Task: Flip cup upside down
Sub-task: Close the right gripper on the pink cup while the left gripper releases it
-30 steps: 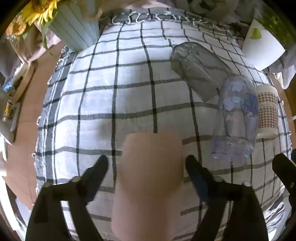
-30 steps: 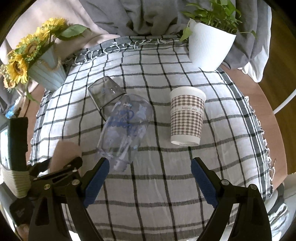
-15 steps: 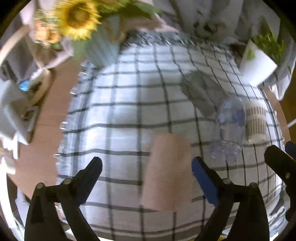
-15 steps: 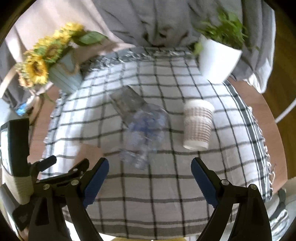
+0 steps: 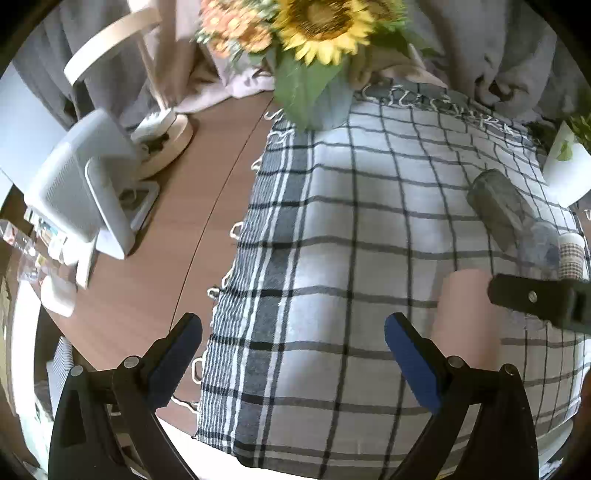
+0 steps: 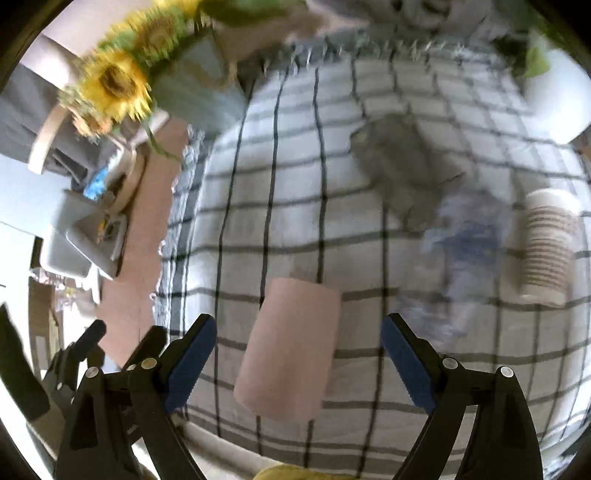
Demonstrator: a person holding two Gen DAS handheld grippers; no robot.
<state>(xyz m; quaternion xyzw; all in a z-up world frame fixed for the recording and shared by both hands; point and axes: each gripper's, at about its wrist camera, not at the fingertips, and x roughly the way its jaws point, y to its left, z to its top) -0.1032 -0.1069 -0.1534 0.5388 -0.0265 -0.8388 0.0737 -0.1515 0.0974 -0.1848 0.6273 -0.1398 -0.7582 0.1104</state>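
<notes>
Compared with half a second before, the left gripper (image 5: 293, 332) had swung away to the left, so the pink cup (image 6: 291, 347) no longer lay between its fingers but stood to the right of them, partly hidden by a black finger of the other tool. The right gripper (image 6: 299, 339) had come over it instead: the cup stood on the checked cloth (image 6: 280, 192) in the gap between the blue pads (image 6: 192, 354), touching neither. Both pairs of jaws were wide apart and held nothing. The cup's closed flat end faced up, so nothing could be seen inside it. Farther back three more cups were counted: a clear one with blue print (image 6: 469, 240), a grey translucent one (image 6: 402, 166) lying on its side against it, and a paper one with a brown pattern (image 6: 546, 243) standing just beside; this view was blurred, so their contents could not be told. At the far edge stood one pale vase with sunflowers (image 5: 321, 22) and one white pot (image 6: 554, 103) with a green plant.
</notes>
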